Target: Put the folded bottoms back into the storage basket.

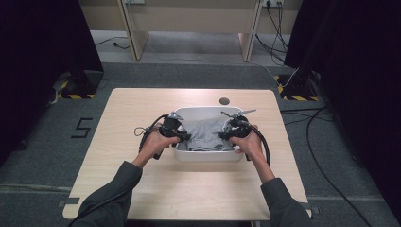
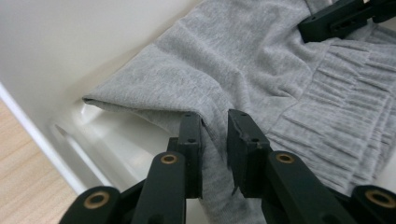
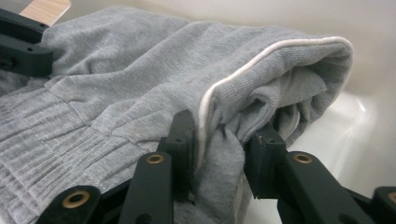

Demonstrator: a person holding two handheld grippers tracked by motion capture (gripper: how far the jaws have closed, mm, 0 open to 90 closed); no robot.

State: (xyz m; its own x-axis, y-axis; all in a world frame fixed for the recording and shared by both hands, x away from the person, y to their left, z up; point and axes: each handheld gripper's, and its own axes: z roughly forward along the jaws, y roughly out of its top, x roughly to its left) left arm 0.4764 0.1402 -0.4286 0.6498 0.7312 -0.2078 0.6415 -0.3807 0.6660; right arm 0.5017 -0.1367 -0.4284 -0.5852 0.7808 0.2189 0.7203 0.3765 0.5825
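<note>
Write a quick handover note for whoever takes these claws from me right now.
Left claw: jaws slightly apart around a fold at the garment's edge, not clearly pinching.
Right claw: jaws apart around the bunched, white-piped edge, pads not pressing.
Garment: grey, folded, lying inside the white bin on the table, waistband between the claws.
Done: garment is in the bin.
Left: probably just pull both claws clear, checking the fabric doesn't snag and lift.

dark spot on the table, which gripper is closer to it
Right. The right gripper is just short of the spot; the left gripper is farther off, across the tub.
</note>
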